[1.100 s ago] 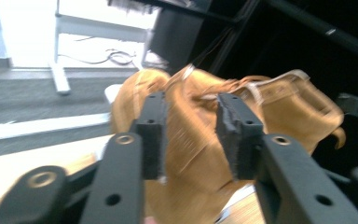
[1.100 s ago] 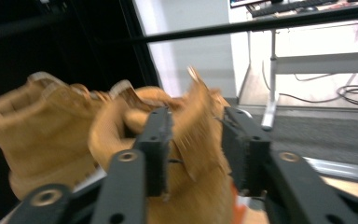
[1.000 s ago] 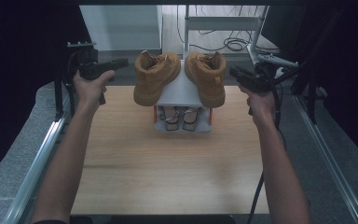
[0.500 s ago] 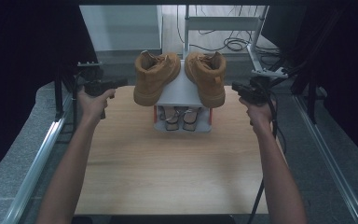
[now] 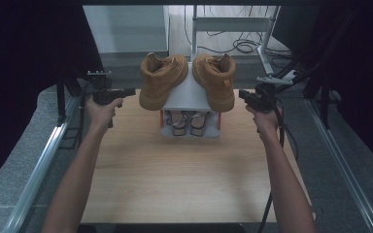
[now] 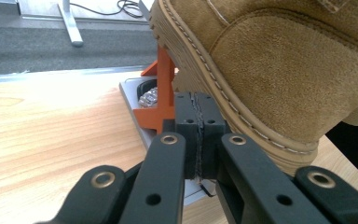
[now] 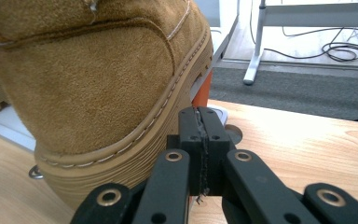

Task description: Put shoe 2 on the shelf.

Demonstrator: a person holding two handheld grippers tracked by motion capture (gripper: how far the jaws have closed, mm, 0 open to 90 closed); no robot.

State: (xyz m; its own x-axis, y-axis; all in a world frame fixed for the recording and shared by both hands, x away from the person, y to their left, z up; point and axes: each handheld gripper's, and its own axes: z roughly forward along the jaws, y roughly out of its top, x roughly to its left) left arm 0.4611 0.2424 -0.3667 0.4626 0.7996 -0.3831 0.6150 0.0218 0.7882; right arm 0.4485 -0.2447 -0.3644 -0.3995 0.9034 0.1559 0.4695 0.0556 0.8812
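Two tan suede boots, the left boot (image 5: pixel 161 80) and the right boot (image 5: pixel 216 80), stand on top of a small white shoe rack (image 5: pixel 189 94) with orange supports (image 6: pixel 161 93). A pair of sandals (image 5: pixel 188 122) sits on its lower shelf. My left gripper (image 5: pixel 129 91) hovers just left of the left boot, pointing at it. In the left gripper view its pads (image 6: pixel 199 105) are pressed together with nothing between them, close to the boot's sole (image 6: pixel 214 88). My right gripper (image 5: pixel 244 95) mirrors it beside the right boot (image 7: pixel 88 79), its jaws (image 7: pixel 201 119) shut and empty.
The rack stands at the far middle of a wooden table (image 5: pixel 184 179). Metal frame rails (image 5: pixel 39 165) run along both sides. Beyond the table are a grey floor, a desk leg (image 7: pixel 254 42) and loose cables (image 5: pixel 245 46).
Both hands have come down from above the boots' height to beside the rack, each staying on its own side. The boots and rack have not moved.
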